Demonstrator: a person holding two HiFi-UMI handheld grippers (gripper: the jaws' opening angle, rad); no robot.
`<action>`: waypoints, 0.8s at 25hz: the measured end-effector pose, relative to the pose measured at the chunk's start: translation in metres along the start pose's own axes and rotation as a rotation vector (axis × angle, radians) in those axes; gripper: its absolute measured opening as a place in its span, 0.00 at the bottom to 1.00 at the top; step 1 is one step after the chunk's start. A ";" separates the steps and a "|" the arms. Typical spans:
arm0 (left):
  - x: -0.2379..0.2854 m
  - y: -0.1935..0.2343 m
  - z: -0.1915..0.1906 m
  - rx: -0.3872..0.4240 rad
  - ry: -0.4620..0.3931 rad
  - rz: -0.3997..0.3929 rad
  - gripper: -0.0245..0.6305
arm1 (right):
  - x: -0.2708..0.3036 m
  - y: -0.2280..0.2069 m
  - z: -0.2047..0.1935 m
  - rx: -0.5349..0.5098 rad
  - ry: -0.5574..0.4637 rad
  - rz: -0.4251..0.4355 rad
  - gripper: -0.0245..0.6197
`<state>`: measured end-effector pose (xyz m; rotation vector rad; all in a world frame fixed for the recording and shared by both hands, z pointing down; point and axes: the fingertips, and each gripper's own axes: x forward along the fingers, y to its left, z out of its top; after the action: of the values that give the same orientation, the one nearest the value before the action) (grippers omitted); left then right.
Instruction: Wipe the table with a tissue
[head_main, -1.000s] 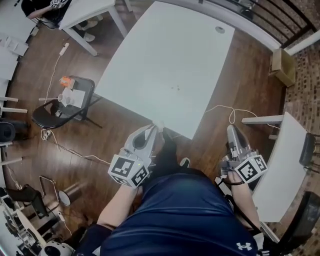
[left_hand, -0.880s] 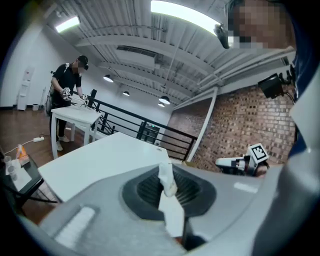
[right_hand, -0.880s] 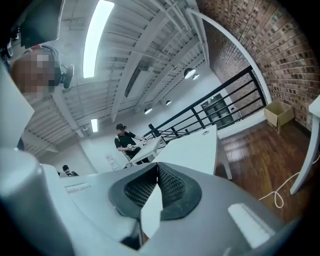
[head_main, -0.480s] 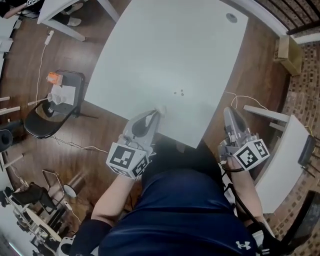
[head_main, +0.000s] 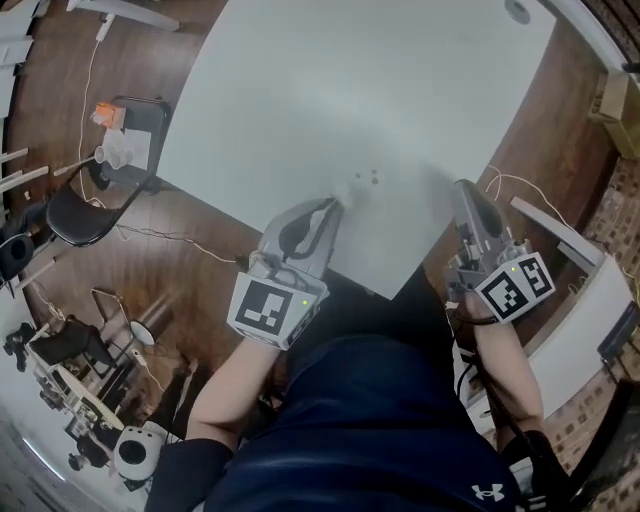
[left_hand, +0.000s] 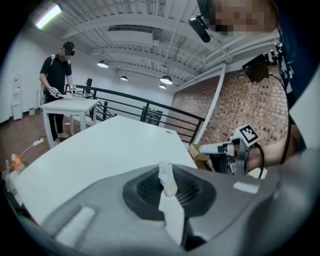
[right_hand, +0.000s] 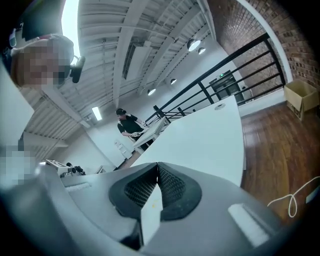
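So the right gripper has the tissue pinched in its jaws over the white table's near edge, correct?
No: the left gripper holds the tissue, as the left gripper view shows; the right gripper is shut on nothing. It is over the white table's near edge.

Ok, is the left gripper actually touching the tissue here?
Touching. In the left gripper view, the left gripper has its jaws shut on the white tissue, which is pinched between them.
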<state>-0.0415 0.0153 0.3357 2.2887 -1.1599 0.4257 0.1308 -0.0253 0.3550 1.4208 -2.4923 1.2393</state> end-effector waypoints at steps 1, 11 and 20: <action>0.006 -0.001 -0.004 0.021 0.020 -0.006 0.07 | 0.003 -0.002 -0.001 -0.011 0.008 0.003 0.05; 0.064 -0.020 -0.032 0.085 0.144 -0.131 0.07 | 0.032 -0.012 -0.016 -0.087 0.052 -0.002 0.05; 0.102 -0.031 -0.069 0.492 0.335 -0.105 0.07 | 0.044 -0.024 -0.026 -0.149 0.089 -0.007 0.05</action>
<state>0.0405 0.0050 0.4321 2.5313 -0.8265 1.1065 0.1135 -0.0471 0.4039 1.3093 -2.4608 1.0654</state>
